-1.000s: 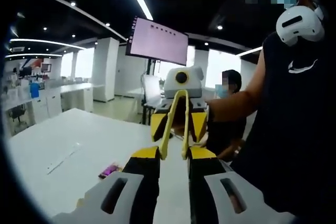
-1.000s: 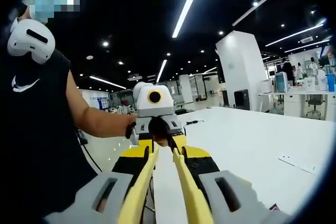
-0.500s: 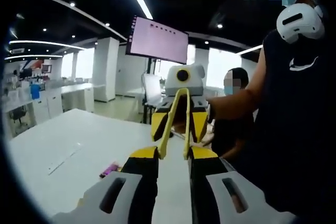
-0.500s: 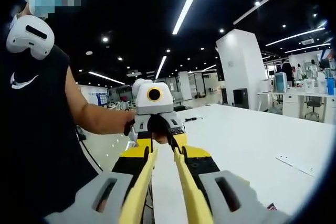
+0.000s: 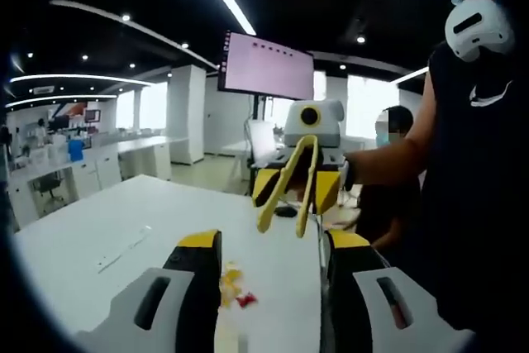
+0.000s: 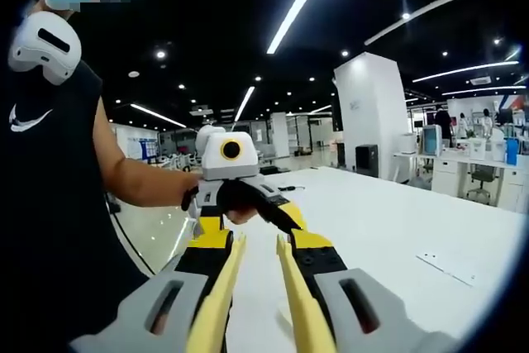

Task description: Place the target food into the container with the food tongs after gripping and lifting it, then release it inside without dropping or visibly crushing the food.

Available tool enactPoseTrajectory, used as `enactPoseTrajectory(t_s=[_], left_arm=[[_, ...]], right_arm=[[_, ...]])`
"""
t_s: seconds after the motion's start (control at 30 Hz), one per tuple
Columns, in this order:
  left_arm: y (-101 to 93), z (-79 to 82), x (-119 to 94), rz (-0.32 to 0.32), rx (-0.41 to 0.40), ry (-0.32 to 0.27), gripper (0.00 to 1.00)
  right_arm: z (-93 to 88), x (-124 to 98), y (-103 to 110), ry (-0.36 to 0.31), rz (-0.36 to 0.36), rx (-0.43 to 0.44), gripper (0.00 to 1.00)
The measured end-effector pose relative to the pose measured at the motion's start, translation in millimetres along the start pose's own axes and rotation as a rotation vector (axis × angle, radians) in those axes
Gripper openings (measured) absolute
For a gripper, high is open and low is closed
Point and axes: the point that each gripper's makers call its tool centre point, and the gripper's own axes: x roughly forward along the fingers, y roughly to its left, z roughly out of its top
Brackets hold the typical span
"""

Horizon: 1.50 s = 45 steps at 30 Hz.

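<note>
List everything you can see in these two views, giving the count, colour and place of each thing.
table: one, white, under both grippers
food pieces: small cluster, yellow and red, count unclear, on the table between the left gripper's jaws
strip: one, white, flat on the table, apart from the food
monitor: one, pink screen, behind the table
food tongs: one pair, yellow, held in the right gripper
left gripper: one, black and yellow, jaws wide apart
right gripper: one, black and yellow, closed on the tongs
person's arm: one, reaching to the left gripper
</note>
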Motion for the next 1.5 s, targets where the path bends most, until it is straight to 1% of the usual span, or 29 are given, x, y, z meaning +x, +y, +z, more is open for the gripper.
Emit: enactPoseTrajectory(t_s=[0.07,0.1,0.17,0.23,0.33,0.4,0.5,0.6,0.63,0.67,0.77,0.8,0.83,0.87,0.93,1.1,1.2,1.37,1.43,1.5], left_arm=[[7.0,-7.2,-5.2,0.043,-0.019,0.017,0.59],[10.1,-11.9,-9.0,0.065,-0.016,0.033,0.63],[11.8,-16.1,-13.9,0.078,-0.012,0.037,0.67],[18.3,-20.8,-21.1,0.112,-0.022,0.031,0.71],[32.0,-29.5,-31.2,0.194,-0.032,0.037,0.76],[41.2,-31.1,-36.5,0.244,-0.02,0.031,0.81],[49.0,-38.5,-46.9,0.296,-0.023,0.042,0.89],[55.1,-45.2,-58.2,0.345,-0.025,0.034,0.97],[58.4,-51.4,-65.2,0.38,-0.015,0.047,0.99],[59.1,-56.1,-71.4,0.401,-0.002,0.059,0.99],[58.4,-62.8,-83.1,0.425,-0.006,0.044,0.99],[58.1,-65.5,-87.2,0.429,-0.02,0.031,0.99],[58.3,-67.1,-88.4,0.43,-0.026,0.031,0.99],[59.5,-72.8,-91.6,0.439,-0.041,0.04,0.99],[61.4,-80.7,-95.0,0.453,-0.044,0.061,0.99],[63.0,-85.9,-94.5,0.468,-0.047,0.065,0.99],[60.3,-91.1,-90.6,0.461,-0.039,0.069,0.99],[54.2,-101.6,-86.4,0.45,-0.015,0.065,0.99],[54.4,-109.1,-88.7,0.462,-0.008,0.081,0.99],[55.7,-116.0,-94.4,0.476,-0.023,0.09,0.99]], right_arm=[[-2.6,-1.6,-4.3,0.013,-0.021,-0.008,0.26],[-3.5,-2.5,-5.5,0.016,-0.026,-0.009,0.26],[-4.9,-6.0,-10.1,0.021,-0.044,-0.022,0.26],[-6.8,-9.1,-14.7,0.03,-0.059,-0.038,0.26],[-6.7,-16.4,-22.1,0.04,-0.079,-0.042,0.26],[-6.6,-19.8,-25.6,0.046,-0.097,-0.052,0.25],[-10.2,-26.6,-34.9,0.069,-0.153,-0.067,0.25],[-11.1,-32.3,-37.7,0.064,-0.175,-0.064,0.25],[-12.6,-35.1,-39.8,0.065,-0.187,-0.06,0.25],[-14.4,-37.3,-41.9,0.069,-0.2,-0.059,0.25],[-21.4,-41.6,-47.9,0.1,-0.231,-0.066,0.25],[-24.2,-44.1,-51.2,0.107,-0.244,-0.07,0.25],[-25.7,-45.9,-54.0,0.112,-0.256,-0.069,0.25],[-26.6,-47.3,-55.7,0.115,-0.264,-0.067,0.26],[-28.0,-51.1,-60.1,0.119,-0.288,-0.07,0.26],[-37.9,-59.8,-65.8,0.135,-0.313,-0.082,0.25],[-45.9,-64.3,-66.8,0.151,-0.323,-0.089,0.25],[-57.5,-72.4,-71.6,0.174,-0.341,-0.097,0.25],[-63.4,-77.1,-75.9,0.19,-0.359,-0.084,0.25],[-68.0,-81.6,-78.4,0.193,-0.377,-0.086,0.25]])
